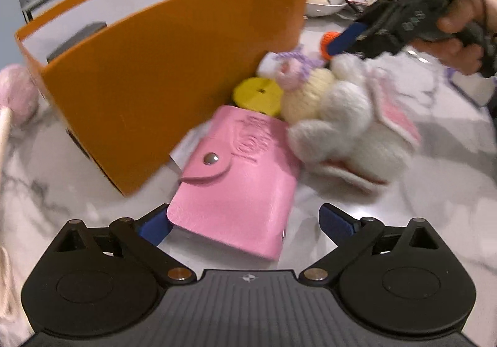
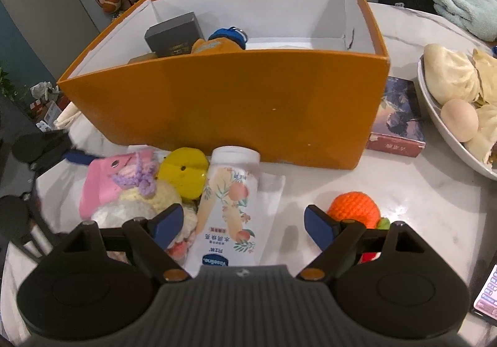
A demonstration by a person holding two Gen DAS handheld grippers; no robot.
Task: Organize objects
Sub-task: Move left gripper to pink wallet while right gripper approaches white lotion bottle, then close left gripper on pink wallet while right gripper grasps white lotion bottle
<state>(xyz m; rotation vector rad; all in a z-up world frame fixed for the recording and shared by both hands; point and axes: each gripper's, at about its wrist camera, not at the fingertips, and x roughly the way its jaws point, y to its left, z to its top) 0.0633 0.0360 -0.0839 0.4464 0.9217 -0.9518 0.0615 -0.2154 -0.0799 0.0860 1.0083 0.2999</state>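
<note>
L gripper [image 1: 243, 224] sits low over the marble table [image 1: 419, 207], jaws spread wide w/ the pink card wallet [image 1: 236, 188] lying flat between them, pads not pressing on it, nothing gripped. Wallet's snap flap faces up, its far end right by the orange box [image 1: 155, 82] wall. Just beyond it a yellow disc [image 1: 257, 93], then the white plush bunny [image 1: 341, 117] w/ a crocheted doll [image 1: 298, 73] piled against it, all beside the box. R gripper [image 2: 243, 222] hangs over the same pile from the other side, jaws also wide apart, holding nothing; the lotion tube [image 2: 230, 201] lies on the table between its fingers, cap end touching the box wall. Orange crocheted ball [image 2: 354, 207] just outside the R-hand finger. Inside the box: a dark small box [image 2: 175, 34] and a blue-and-orange soft toy [image 2: 222, 40] at the L end, rest of the white interior in view is bare. Book [image 2: 397, 117] lies by the box's R corner, bowl of buns [image 2: 435, 117] near it.
</note>
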